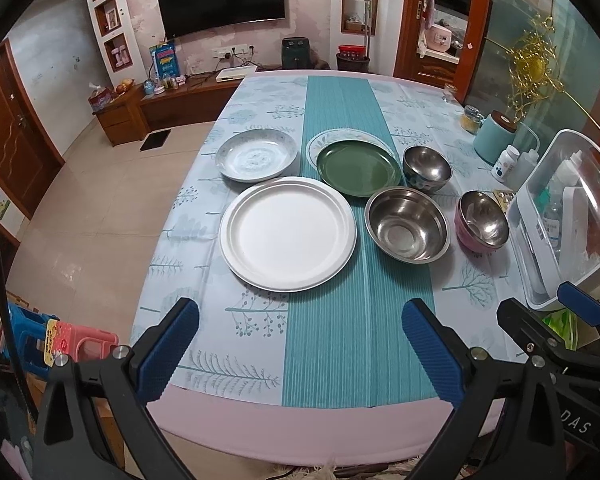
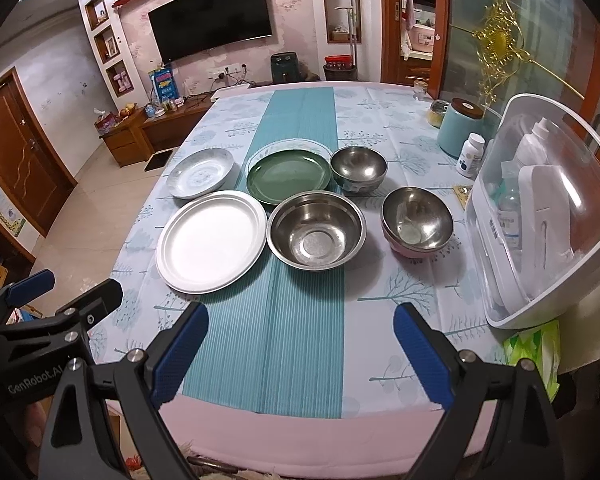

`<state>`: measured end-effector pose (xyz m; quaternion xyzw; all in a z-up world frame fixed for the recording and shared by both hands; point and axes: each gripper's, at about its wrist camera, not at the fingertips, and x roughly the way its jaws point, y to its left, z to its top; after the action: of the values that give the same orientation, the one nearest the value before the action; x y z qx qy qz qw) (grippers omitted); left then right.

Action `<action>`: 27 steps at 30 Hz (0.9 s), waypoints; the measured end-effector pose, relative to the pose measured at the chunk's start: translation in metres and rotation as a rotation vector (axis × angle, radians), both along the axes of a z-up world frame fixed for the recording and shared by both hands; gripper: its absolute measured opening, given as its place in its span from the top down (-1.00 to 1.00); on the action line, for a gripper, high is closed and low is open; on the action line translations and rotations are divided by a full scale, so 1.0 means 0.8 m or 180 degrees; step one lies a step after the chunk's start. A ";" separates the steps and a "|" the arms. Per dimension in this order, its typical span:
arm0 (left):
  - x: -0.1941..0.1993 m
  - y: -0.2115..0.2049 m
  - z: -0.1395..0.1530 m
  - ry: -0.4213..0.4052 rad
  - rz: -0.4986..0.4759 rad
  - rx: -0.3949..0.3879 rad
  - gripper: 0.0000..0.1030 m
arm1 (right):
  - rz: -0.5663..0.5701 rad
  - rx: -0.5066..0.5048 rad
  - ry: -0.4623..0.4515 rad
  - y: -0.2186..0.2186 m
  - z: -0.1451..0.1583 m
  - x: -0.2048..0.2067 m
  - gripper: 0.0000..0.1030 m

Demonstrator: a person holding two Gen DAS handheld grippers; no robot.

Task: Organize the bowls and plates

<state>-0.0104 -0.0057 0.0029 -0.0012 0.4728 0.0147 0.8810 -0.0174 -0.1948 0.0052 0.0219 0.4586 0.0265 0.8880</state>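
Nothing is grasped yet; the task is judged to be at its start, with all dishes lying loose on the desk [image 1: 340, 408] covered by a tree-print cloth and teal striped runner.

Plates sit left of centre in the left wrist view: a large white round plate [image 1: 288, 234] nearest, a pale patterned shallow dish [image 1: 256, 155] behind it to the upper left, and a dark green round plate [image 1: 358, 167] resting on a floral-rimmed white plate [image 1: 328, 138], of which only the far rim is seen. Bowls sit to the right: a wide stainless steel bowl [image 1: 407, 224] just beside the white plate, a small steel bowl with patterned outside [image 1: 427, 169] behind it, and a steel bowl nested in a pink bowl [image 1: 482, 221] at the right, near a clear-lidded white storage box [image 1: 540, 240].

The left gripper [image 1: 300, 344] is held spread wide above the near desk edge, touching nothing. The right gripper [image 2: 300, 344] is likewise wide apart, empty, hovering over the runner, well short of the dishes.

The next move is judged to call for reaching forward to a rim, probably stacking plates together and nesting bowls; thin plate rims lying flat are expected to need an edge-on, low approach.
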 end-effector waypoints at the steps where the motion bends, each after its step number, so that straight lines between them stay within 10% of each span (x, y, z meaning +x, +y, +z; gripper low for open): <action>1: -0.001 0.000 0.000 -0.0001 0.0012 -0.0002 -0.95 | 0.0014 0.0001 -0.0004 -0.001 0.000 0.000 -0.84; 27: 0.037 0.079 -0.002 -0.0287 -0.0105 0.0028 -0.95 | -0.0031 0.0037 0.0060 0.038 -0.021 0.031 -0.84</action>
<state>0.0189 0.0577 0.0015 0.0098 0.4326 0.0021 0.9015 0.0077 -0.1647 -0.0112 0.0296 0.4666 0.0246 0.8836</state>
